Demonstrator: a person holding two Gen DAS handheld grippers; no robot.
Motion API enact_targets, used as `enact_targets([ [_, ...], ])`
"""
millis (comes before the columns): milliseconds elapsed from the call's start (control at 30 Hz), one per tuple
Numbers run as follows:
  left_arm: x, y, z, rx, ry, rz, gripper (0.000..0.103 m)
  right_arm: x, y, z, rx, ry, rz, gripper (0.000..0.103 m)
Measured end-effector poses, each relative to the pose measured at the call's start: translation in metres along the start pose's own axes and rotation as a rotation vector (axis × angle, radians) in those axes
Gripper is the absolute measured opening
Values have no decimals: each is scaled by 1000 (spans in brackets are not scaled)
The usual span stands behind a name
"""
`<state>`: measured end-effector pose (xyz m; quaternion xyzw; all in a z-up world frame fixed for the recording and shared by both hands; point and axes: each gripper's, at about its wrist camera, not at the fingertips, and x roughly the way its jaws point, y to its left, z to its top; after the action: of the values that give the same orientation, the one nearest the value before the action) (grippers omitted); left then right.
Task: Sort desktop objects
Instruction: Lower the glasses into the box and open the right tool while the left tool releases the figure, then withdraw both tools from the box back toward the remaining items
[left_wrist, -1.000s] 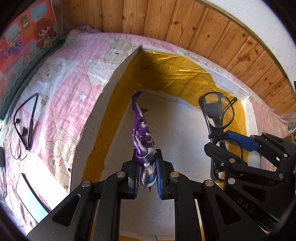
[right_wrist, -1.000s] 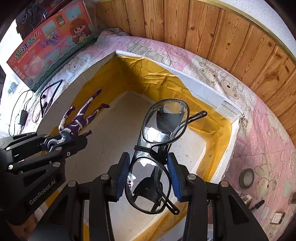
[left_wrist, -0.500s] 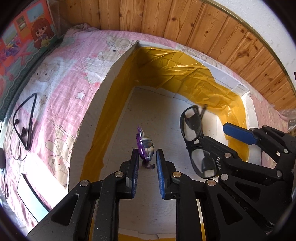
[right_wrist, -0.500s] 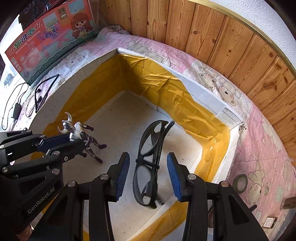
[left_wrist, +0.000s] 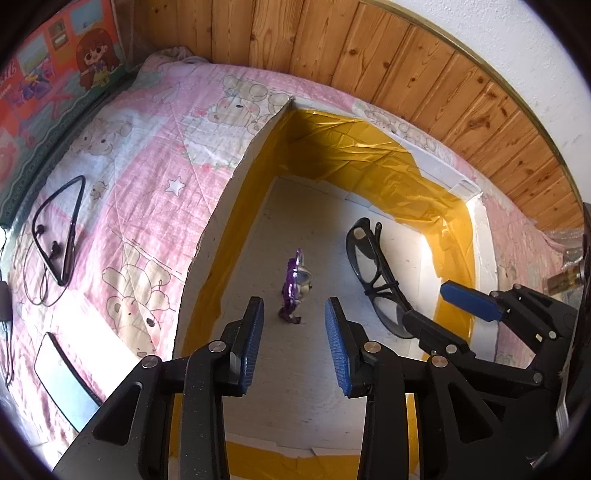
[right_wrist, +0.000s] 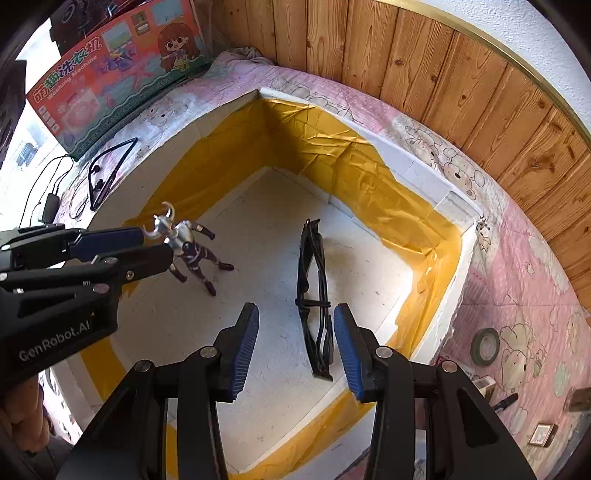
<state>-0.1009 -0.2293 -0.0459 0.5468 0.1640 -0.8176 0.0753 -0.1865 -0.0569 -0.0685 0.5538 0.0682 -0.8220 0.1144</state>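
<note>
A white foam box (left_wrist: 221, 206) lined with yellow tape holds a purple and silver toy figure (left_wrist: 293, 288) and black-framed glasses (left_wrist: 373, 273). My left gripper (left_wrist: 293, 332) is open and empty, above the box, just behind the figure. My right gripper (right_wrist: 295, 332) is open and empty above the glasses (right_wrist: 314, 291), which lie on the box floor. The figure (right_wrist: 188, 247) appears to stand on the floor near the left gripper's fingers (right_wrist: 110, 240). The box wall also shows in the right wrist view (right_wrist: 417, 170).
A pink bear-print cloth (left_wrist: 129, 184) covers the table. On it lie a black neckband earphone (left_wrist: 55, 236), a phone-like slab (left_wrist: 62, 376), a tape roll (right_wrist: 485, 347) and a pen (right_wrist: 506, 400). A colourful toy carton (right_wrist: 110, 74) leans at the back left against wood panelling.
Both grippers opened. The figure dropped out of the left gripper and the glasses out of the right one into the box. Both grippers have pulled back.
</note>
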Motion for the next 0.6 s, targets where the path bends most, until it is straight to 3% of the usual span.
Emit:
enact_targets([
  [233,-12,0,-11,11,2,-37,52,-17,9,-17,-11,-16,16,49],
  [600,-42,-4,-27,59,-30,-13,52,-38,33,-38,-66,-33,33,49],
])
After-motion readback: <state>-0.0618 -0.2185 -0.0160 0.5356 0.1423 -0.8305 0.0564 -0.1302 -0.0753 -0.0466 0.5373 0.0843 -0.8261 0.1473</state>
